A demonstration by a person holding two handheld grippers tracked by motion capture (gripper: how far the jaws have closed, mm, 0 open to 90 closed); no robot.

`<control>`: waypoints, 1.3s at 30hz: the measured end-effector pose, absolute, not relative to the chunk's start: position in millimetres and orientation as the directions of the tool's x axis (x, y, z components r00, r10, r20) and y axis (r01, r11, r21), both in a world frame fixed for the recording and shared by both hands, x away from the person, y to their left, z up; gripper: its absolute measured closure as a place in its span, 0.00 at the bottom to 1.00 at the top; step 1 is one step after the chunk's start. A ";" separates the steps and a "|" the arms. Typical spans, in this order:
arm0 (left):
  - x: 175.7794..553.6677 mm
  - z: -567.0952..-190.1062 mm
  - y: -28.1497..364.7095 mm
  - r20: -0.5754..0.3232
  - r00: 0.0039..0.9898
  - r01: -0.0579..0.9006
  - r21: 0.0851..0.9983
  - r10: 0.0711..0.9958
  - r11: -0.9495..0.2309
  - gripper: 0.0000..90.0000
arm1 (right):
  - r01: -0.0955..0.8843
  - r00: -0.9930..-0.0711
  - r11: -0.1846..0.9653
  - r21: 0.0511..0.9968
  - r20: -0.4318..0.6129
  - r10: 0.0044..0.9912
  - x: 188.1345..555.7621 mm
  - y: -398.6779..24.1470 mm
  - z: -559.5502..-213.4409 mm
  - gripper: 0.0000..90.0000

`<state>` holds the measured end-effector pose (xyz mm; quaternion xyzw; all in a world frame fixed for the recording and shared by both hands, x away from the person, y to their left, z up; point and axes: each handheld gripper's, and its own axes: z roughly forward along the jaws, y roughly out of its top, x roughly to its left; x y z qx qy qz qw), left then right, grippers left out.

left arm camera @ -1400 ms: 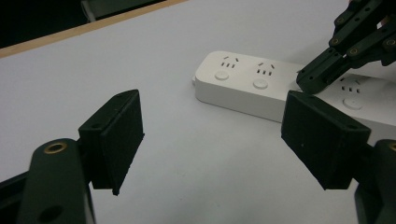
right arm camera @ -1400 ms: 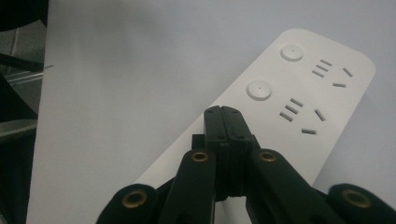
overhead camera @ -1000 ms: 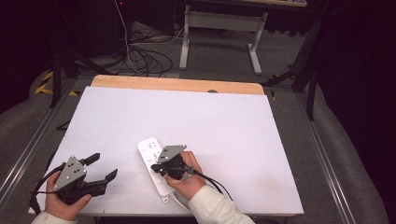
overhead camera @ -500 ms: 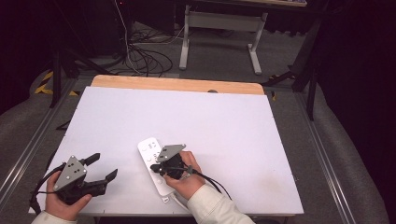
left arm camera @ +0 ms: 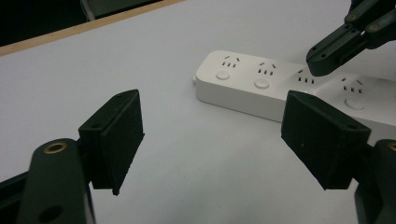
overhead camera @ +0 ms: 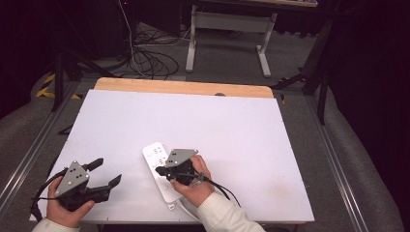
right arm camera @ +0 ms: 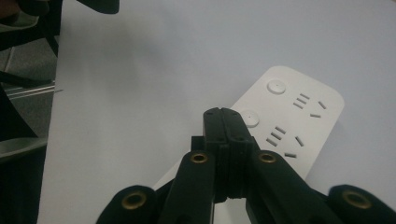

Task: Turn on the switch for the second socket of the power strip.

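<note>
A white power strip [overhead camera: 155, 157] lies near the table's front edge, left of centre, with several sockets and round switch buttons. My right gripper [overhead camera: 159, 170] is shut with nothing in it. Its tips rest over the strip beside a switch button [right arm camera: 251, 118], as the right gripper view [right arm camera: 223, 116] shows. My left gripper [overhead camera: 107, 171] stands open at the front left, a short way left of the strip and not touching it. In the left gripper view the wide-apart jaws [left arm camera: 210, 135] frame bare table, with the strip [left arm camera: 252, 86] and the right gripper's tip [left arm camera: 327, 56] beyond them.
The white table top [overhead camera: 217, 121] has a wooden strip [overhead camera: 183, 87] along its far edge. The power strip's cord [overhead camera: 186, 209] runs off the front edge. Cables [overhead camera: 145, 55] and a metal desk frame [overhead camera: 227, 24] are on the floor behind the table.
</note>
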<state>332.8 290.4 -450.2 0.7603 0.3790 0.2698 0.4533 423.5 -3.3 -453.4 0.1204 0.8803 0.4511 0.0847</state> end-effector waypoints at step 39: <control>334.4 -450.1 288.6 0.069 0.573 0.329 0.893 0.817 -0.306 0.24 | 0.122 -0.925 0.455 0.882 -0.066 0.374 414.4 -61.9 -400.4 0.42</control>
